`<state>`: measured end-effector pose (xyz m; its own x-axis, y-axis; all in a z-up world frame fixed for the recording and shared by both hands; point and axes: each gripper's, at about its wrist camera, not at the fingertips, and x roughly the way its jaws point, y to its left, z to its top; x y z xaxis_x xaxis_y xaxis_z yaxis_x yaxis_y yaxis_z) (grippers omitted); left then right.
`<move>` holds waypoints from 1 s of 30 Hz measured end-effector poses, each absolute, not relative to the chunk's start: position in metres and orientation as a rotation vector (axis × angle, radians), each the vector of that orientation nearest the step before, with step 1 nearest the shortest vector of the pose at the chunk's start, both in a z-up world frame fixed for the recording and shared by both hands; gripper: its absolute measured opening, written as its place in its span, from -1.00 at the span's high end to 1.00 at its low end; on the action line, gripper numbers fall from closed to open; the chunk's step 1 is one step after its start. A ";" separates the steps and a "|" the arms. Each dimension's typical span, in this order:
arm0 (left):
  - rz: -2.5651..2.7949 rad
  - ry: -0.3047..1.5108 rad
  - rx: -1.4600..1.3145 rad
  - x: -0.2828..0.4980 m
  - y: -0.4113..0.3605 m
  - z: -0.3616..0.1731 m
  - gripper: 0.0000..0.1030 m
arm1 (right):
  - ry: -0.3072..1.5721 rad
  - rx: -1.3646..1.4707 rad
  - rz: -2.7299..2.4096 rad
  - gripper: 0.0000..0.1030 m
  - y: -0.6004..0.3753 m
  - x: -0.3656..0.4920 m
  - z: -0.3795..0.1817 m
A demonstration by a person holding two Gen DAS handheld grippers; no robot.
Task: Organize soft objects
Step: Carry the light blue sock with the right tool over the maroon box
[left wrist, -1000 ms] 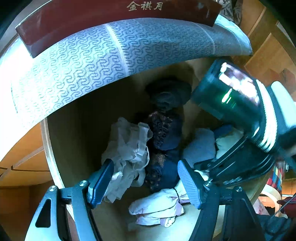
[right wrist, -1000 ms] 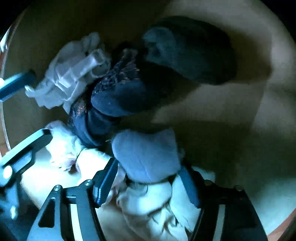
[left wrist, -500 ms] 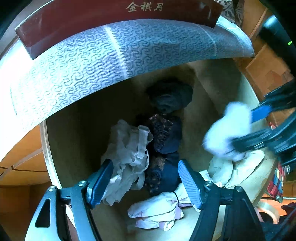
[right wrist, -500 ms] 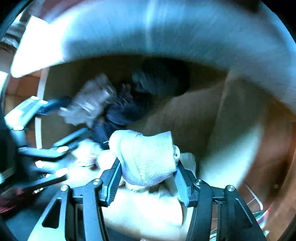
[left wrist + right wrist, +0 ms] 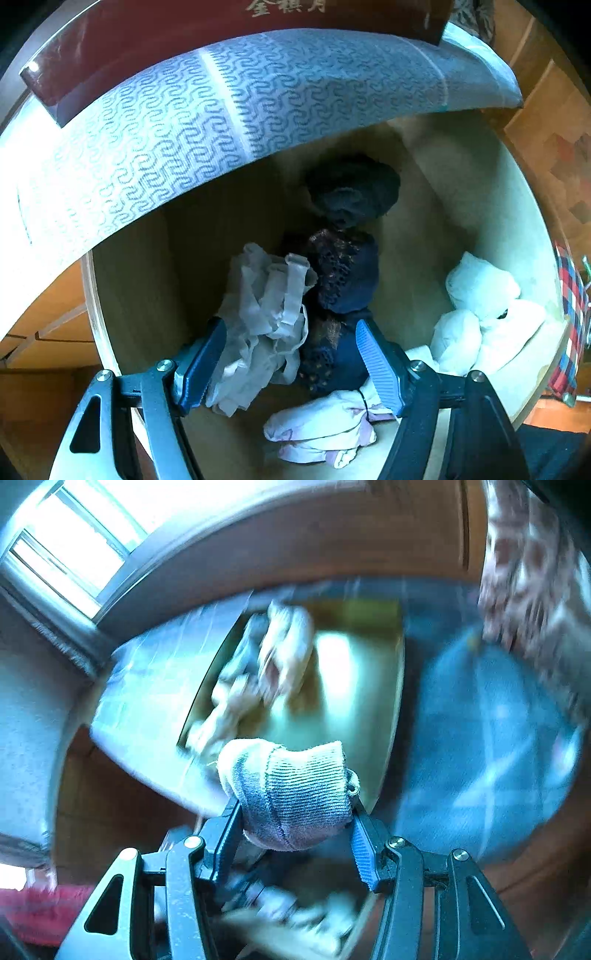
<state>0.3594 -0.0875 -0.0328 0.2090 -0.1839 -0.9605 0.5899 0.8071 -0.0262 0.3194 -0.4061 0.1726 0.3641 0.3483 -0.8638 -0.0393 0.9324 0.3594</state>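
In the left wrist view my left gripper (image 5: 288, 354) is open over a wooden drawer (image 5: 125, 288), its fingers either side of a beige strappy garment (image 5: 266, 325) and dark navy lace garments (image 5: 343, 277). A dark rolled item (image 5: 354, 192) lies at the back. White rolled socks (image 5: 480, 310) sit at the right, and a pale pink-white bundle (image 5: 325, 432) at the front. In the right wrist view my right gripper (image 5: 295, 812) is shut on a rolled white-and-grey sock (image 5: 291, 794), held in the air above a blurred second drawer (image 5: 354, 686) with pale clothes (image 5: 280, 657).
A blue-patterned mattress edge (image 5: 221, 96) and a dark red wooden board (image 5: 184, 37) overhang the drawer's back. A red-blue checked cloth (image 5: 569, 317) hangs at the right. In the right wrist view a blue sheet (image 5: 480, 731) and a window (image 5: 74, 546) show, blurred.
My right gripper closed on the rolled sock, lifted it out of the drawer and swung away from it to the other drawer. My left gripper stayed put.
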 end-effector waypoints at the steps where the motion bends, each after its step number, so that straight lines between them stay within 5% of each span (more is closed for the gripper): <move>1: -0.556 1.254 0.387 0.360 -0.088 -0.032 -0.43 | 1.155 0.282 0.237 -0.05 -0.410 0.333 0.178; 14: -0.502 1.267 0.358 0.348 -0.083 -0.037 -0.43 | 1.150 0.243 0.067 -0.06 -0.416 0.483 0.105; 30: -0.468 1.258 0.287 0.337 -0.067 -0.036 -0.43 | 1.203 0.220 0.037 -0.12 -0.406 0.533 0.058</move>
